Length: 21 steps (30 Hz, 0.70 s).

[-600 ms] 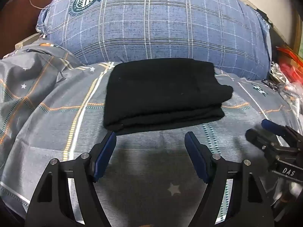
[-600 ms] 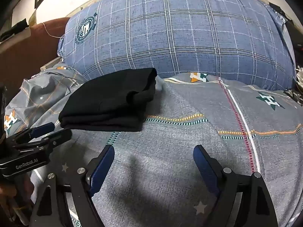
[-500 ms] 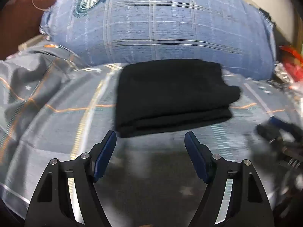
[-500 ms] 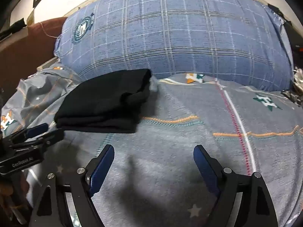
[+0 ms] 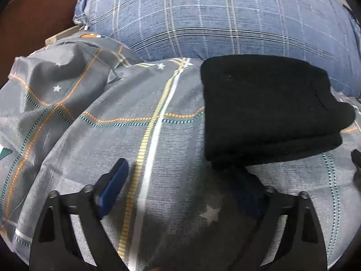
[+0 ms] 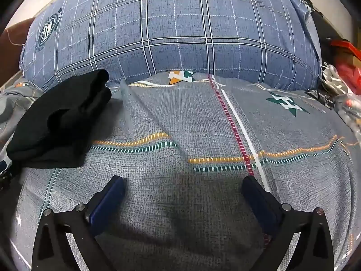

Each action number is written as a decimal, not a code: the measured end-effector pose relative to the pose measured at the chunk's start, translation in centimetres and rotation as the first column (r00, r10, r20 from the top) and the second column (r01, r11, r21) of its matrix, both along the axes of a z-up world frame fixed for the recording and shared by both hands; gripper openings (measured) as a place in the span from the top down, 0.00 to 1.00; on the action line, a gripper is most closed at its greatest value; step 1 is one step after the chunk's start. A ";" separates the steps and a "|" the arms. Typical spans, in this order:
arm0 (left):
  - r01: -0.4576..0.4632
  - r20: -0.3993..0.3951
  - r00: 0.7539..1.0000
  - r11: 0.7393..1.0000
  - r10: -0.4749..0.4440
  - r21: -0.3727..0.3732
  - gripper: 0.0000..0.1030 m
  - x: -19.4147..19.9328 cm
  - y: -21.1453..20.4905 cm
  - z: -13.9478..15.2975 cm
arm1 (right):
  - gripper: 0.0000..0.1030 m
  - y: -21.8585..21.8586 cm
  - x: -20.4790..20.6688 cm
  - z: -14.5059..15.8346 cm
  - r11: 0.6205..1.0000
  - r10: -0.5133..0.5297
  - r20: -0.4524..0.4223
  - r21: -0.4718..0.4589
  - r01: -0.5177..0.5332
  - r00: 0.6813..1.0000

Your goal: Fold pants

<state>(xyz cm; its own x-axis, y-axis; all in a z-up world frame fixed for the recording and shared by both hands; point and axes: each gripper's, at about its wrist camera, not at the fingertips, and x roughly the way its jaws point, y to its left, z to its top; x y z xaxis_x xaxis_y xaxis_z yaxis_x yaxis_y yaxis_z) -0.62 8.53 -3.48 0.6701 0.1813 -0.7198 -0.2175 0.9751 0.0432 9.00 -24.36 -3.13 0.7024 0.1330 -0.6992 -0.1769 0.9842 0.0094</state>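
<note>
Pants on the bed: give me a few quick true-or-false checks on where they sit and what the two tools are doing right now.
1. The black pants lie folded in a compact stack on the grey bedspread. True.
2. The left tool is clamped on the pants. False: its jaws stand open above the bedspread, with nothing between them.
3. The right tool is open and empty. True.
4. The pants sit on top of the blue plaid pillow. False: they rest on the bedspread in front of the pillow.
5. In the right wrist view the pants appear at the right edge. False: they are at the left side.
</note>
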 end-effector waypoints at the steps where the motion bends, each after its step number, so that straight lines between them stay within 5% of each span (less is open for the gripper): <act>1: 0.007 0.002 1.000 1.000 -0.007 -0.030 0.10 -0.2 0.7 -0.1 | 0.00 -0.4 -0.1 0.1 1.000 0.001 0.000 -0.002 -0.001 1.000; 5: 0.037 0.028 0.999 0.979 -0.032 -0.200 0.06 -0.8 3.1 -0.1 | 0.00 -0.7 0.4 0.4 1.000 0.000 -0.013 0.003 0.000 1.000; 10: 0.032 -0.009 0.999 0.996 -0.033 -0.088 0.03 -0.7 1.7 0.0 | 0.00 -0.6 0.2 0.4 1.000 -0.006 -0.012 0.002 0.006 1.000; 14: 0.039 0.002 0.999 0.988 -0.039 -0.146 0.01 -0.9 2.8 -0.3 | 0.00 -0.2 0.0 0.1 1.000 -0.015 -0.008 0.002 0.015 1.000; 21: 0.047 -0.004 0.999 0.992 -0.048 -0.120 0.01 -0.4 2.8 -0.9 | 0.00 0.2 0.0 -0.1 1.000 -0.022 -0.006 0.003 0.022 1.000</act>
<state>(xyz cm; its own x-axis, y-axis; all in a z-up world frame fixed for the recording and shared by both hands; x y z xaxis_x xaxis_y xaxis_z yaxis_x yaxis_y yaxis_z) -0.99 11.38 -4.33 0.6712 0.0615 -0.7387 -0.1708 0.9826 -0.0735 9.01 -24.18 -3.24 0.7011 0.1198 -0.7029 -0.1549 0.9878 0.0138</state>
